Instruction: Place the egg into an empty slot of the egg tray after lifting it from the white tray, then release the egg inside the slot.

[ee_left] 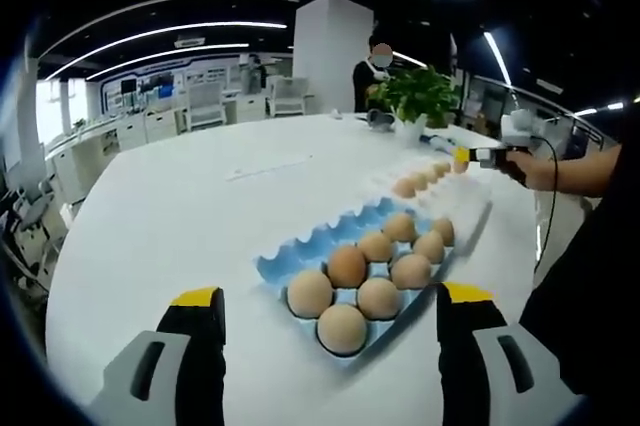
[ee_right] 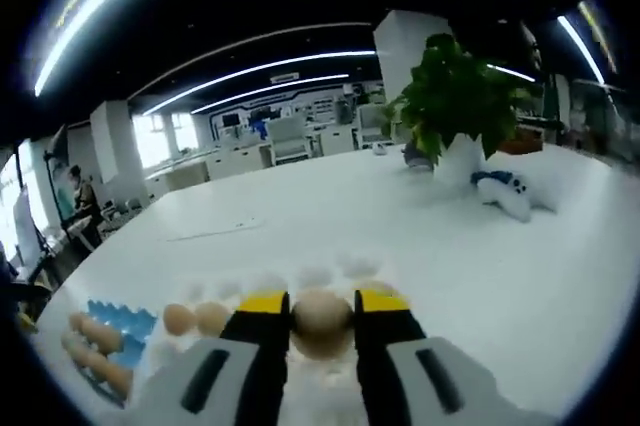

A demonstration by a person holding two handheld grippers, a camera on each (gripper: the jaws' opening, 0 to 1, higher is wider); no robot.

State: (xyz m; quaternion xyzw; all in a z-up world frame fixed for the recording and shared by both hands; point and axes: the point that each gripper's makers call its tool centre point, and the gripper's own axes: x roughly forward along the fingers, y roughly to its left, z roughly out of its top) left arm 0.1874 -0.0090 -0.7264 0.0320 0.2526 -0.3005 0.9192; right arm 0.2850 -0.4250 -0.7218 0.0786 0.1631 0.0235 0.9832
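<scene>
The blue egg tray [ee_left: 290,251] lies just ahead of my left gripper [ee_left: 332,295], whose jaws stand wide open on either side of its near end. Several brown eggs [ee_left: 346,266] fill its near slots; the far-left slots are bare. Behind it sits the white tray [ee_left: 455,208] with a row of eggs [ee_left: 405,187]. My right gripper [ee_right: 322,306] is shut on a brown egg [ee_right: 322,324], held just over the white tray [ee_right: 305,276]. That gripper [ee_left: 470,156] also appears at the far right of the left gripper view, in a person's hand [ee_left: 535,168].
A potted green plant [ee_right: 455,96] and a white-and-blue object [ee_right: 505,194] stand on the large white table [ee_right: 480,276] beyond the trays. The blue tray [ee_right: 118,318] lies to the left of the white one. A person [ee_left: 372,76] stands past the table's far edge, among desks and chairs.
</scene>
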